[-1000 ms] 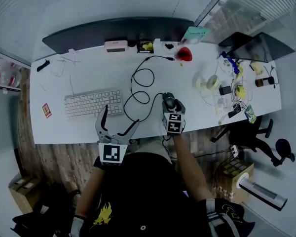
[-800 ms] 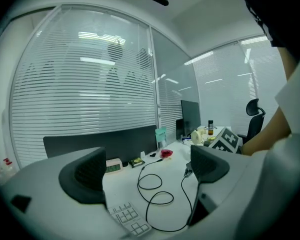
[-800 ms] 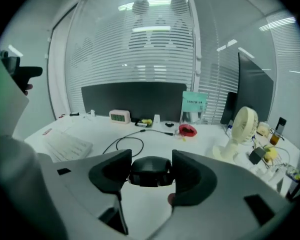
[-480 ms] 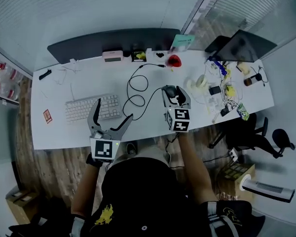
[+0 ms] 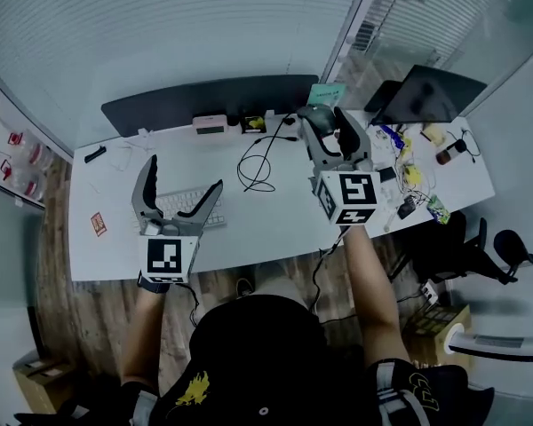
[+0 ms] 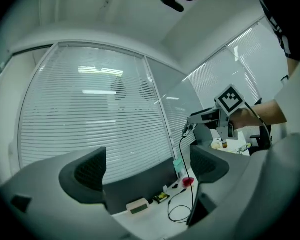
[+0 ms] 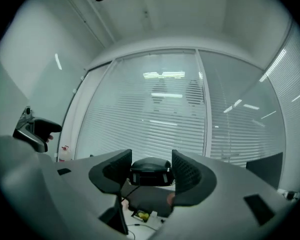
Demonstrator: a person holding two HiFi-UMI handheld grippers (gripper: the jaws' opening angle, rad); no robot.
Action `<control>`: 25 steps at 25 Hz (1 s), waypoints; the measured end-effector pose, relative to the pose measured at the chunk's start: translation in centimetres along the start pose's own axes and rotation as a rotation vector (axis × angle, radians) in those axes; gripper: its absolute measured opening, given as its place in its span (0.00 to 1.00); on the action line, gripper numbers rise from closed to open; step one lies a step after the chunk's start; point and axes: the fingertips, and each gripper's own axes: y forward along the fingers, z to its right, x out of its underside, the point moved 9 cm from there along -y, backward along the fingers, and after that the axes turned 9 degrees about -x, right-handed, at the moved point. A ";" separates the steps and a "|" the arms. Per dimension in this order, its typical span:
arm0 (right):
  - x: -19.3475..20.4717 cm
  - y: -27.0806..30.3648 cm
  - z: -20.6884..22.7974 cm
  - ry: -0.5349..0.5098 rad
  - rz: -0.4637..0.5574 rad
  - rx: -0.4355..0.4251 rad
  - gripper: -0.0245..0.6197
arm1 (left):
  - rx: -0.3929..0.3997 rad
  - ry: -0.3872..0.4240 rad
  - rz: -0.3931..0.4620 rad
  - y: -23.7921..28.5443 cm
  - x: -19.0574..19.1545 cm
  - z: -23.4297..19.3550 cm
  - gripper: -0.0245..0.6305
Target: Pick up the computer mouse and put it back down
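The black computer mouse (image 7: pixel 150 170) is high in the air above the white desk (image 5: pixel 249 231), with my right gripper (image 7: pixel 150 172) shut on its sides. In the head view the mouse (image 5: pixel 317 116) shows between the right gripper's (image 5: pixel 325 119) jaws, in front of the monitor's right end. Its black cable (image 5: pixel 258 171) hangs down and loops on the desk. The left gripper view shows the cable (image 6: pixel 181 156) dropping from the right gripper (image 6: pixel 205 118). My left gripper (image 5: pixel 184 177) is raised over the keyboard (image 5: pixel 186 204), open and empty. The same gripper (image 6: pixel 149 169) has nothing between its pads.
A dark monitor (image 5: pixel 204 100) stands along the desk's far edge, with a pink device (image 5: pixel 210 124) and small items below it. A laptop (image 5: pixel 422 96) and cluttered small things (image 5: pixel 409 180) fill the desk's right end. An office chair (image 5: pixel 480 238) stands at the right.
Both grippers have risen. The right one lifted the mouse from the desk well up into the air, its cable trailing below. The left one rose less and stayed open.
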 end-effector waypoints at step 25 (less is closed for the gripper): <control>1.3 5.2 0.7 0.030 -0.054 -0.088 0.43 | -0.030 -0.057 0.070 2.2 -2.2 -1.1 0.84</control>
